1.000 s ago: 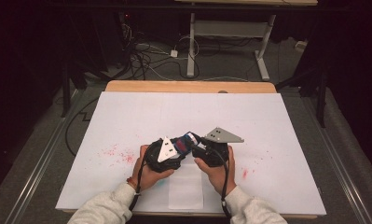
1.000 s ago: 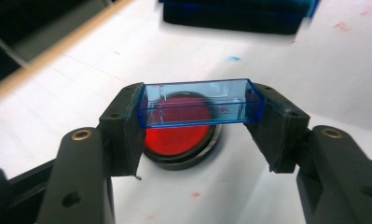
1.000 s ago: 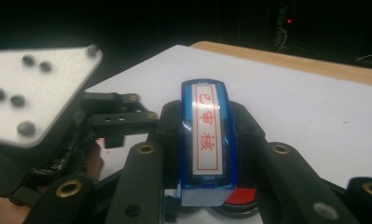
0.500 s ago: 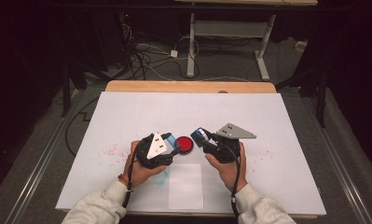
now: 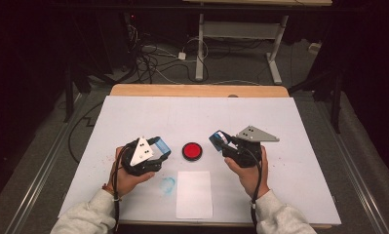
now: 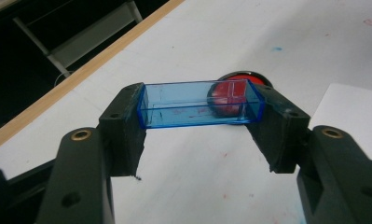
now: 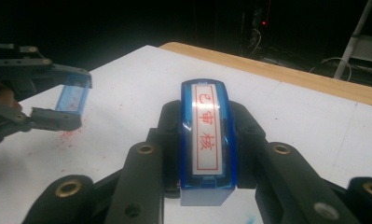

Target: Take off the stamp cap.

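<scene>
My left gripper (image 5: pixel 161 146) is shut on a clear blue plastic cap (image 5: pixel 162 145), held across its ends just above the table. In the left gripper view the cap (image 6: pixel 200 103) spans the two black jaws. My right gripper (image 5: pixel 220 139) is shut on a blue stamp (image 5: pixel 218 138). The right gripper view shows the stamp's (image 7: pixel 206 135) white face with red characters, and farther left the other gripper with the cap (image 7: pixel 74 95). A round red ink pad (image 5: pixel 192 151) lies on the table between the two grippers.
A white sheet covers the table (image 5: pixel 197 114), with a wooden edge (image 5: pixel 197 90) at the far side. A smaller white paper (image 5: pixel 194 193) lies near the front edge, a blue smudge (image 5: pixel 168 185) beside it. Red ink specks mark the left part.
Both hands have drawn apart, the left going left with the cap and the right going right with the stamp. The red ink pad now lies in the open between them.
</scene>
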`<move>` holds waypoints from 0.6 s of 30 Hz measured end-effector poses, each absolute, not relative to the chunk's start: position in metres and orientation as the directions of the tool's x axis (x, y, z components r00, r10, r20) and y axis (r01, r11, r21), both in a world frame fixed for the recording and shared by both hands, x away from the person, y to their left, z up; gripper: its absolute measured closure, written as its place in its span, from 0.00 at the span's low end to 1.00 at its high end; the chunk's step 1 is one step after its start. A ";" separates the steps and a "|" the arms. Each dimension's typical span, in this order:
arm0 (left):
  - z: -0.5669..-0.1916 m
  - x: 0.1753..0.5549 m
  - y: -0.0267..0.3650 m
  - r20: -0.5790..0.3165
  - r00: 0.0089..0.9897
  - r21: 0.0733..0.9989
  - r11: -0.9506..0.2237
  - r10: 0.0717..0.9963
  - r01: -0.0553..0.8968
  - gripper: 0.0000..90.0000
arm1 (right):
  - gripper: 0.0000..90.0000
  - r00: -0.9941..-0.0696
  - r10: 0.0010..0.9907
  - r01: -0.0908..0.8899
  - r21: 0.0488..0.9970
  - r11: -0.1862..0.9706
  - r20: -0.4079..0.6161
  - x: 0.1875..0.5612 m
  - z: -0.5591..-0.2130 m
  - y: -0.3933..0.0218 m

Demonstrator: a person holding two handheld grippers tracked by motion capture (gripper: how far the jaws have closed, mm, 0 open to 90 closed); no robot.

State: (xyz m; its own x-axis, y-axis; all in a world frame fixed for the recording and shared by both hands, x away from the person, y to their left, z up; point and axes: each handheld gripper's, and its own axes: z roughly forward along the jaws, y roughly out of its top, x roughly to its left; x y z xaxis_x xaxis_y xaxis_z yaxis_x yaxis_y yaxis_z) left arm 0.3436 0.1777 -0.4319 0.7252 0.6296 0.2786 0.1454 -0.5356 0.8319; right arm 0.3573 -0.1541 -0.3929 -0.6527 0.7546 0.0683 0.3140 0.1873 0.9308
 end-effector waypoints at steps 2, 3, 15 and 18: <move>-0.433 0.341 0.184 0.280 0.719 0.831 -0.536 0.636 0.150 0.44 | 0.78 -0.653 0.755 0.309 0.931 0.192 0.061 0.357 -0.392 -0.155; -0.433 0.340 0.188 0.279 0.719 0.829 -0.538 0.637 0.154 0.44 | 0.78 -0.654 0.755 0.306 0.932 0.195 0.057 0.357 -0.392 -0.155; -0.445 0.317 0.228 0.277 0.681 0.818 -0.538 0.678 0.203 0.44 | 0.78 -0.658 0.753 0.288 0.924 0.254 -0.002 0.360 -0.393 -0.155; -0.446 0.311 0.237 0.272 0.677 0.818 -0.535 0.684 0.212 0.44 | 0.78 -0.661 0.750 0.284 0.919 0.275 -0.020 0.360 -0.394 -0.155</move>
